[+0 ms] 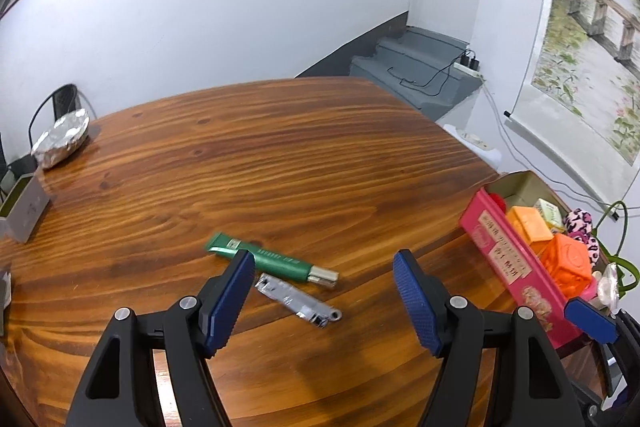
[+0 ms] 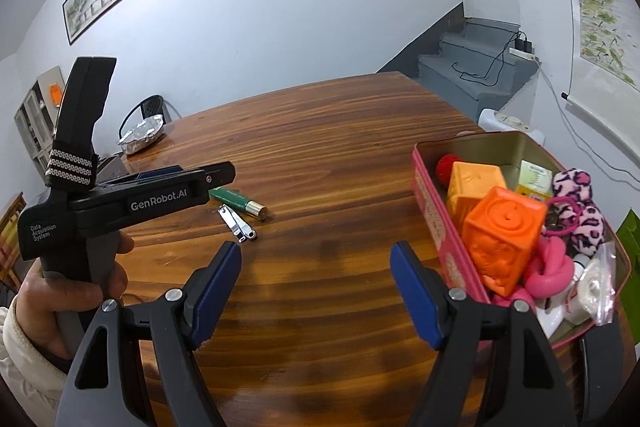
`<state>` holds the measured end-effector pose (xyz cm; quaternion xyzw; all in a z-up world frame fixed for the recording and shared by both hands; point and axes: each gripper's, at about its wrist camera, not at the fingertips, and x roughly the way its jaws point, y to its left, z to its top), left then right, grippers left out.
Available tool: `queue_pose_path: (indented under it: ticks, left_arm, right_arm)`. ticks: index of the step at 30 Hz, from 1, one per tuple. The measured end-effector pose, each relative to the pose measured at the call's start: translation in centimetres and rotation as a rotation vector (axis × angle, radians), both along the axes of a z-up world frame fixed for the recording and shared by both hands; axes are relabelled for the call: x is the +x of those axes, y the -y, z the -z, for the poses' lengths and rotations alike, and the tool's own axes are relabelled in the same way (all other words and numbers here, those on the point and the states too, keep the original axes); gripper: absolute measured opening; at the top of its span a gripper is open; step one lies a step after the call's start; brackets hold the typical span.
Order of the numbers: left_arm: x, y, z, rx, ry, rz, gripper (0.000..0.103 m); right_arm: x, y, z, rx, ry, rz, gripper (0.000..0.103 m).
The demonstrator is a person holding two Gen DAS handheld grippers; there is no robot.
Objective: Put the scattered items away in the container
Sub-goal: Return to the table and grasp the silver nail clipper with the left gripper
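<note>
Green tube (image 1: pixel 272 259) and silver nail clipper (image 1: pixel 298 301) lie side by side on the wooden table (image 1: pixel 280 155), clipper just nearer the camera, both well apart from the pink tin (image 2: pixel 434 223) at the table's right edge. Tin is already packed w/ orange blocks (image 2: pixel 502 239), a leopard-print plush (image 2: pixel 580 203), a pink toy etc. Left gripper (image 1: pixel 324 301) hovers over tube and clipper, jaws apart, nothing held. Right gripper (image 2: pixel 316 295) also spread wide, empty, over bare wood beside the tin.
</note>
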<state>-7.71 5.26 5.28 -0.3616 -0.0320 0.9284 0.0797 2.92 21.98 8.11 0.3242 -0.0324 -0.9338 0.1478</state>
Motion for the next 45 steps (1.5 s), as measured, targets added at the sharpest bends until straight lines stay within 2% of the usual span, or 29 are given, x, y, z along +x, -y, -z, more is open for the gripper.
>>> queue_pose_path:
  ticks: [9,16,23,26,32,39,41,43,45]
  left_arm:
    - [-0.9,2.7,4.2,0.018,0.116,-0.087,0.073]
    - [-1.8,1.2,5.5,-0.023,0.145,-0.075,0.073]
    - [-3.5,0.6,7.0,-0.043,0.188,-0.106,0.073]
    - [-3.6,0.6,7.2,-0.049,0.186,-0.121,0.081]
    - [-3.5,1.2,7.4,-0.089,0.181,-0.157,0.081]
    - [-3.9,1.7,7.3,-0.087,0.18,-0.185,0.08]
    - [-4.0,1.3,7.1,-0.09,0.167,-0.175,0.066]
    - [-4.1,1.0,7.0,-0.098,0.157,-0.16,0.045]
    - [-3.9,0.7,6.9,-0.118,0.15,-0.14,0.036]
  right_arm:
    - [-1.1,0.0,1.7,-0.01,0.031,0.012,0.08]
    - [-1.8,-0.6,2.4,-0.034,0.043,0.01,0.08]
    - [-2.2,-1.1,3.1,-0.057,0.056,0.01,0.08]
    - [-2.4,-1.2,3.5,-0.066,0.065,0.006,0.08]
    - [-2.5,-1.2,3.8,-0.081,0.074,-0.009,0.08]
    - [-2.6,-1.2,3.9,-0.081,0.077,-0.014,0.08]
    - [-2.6,-1.1,4.0,-0.078,0.076,-0.016,0.08]
    - [-2.6,-0.9,4.1,-0.07,0.077,-0.02,0.08]
    - [-2.6,-0.6,4.4,-0.06,0.085,-0.03,0.08]
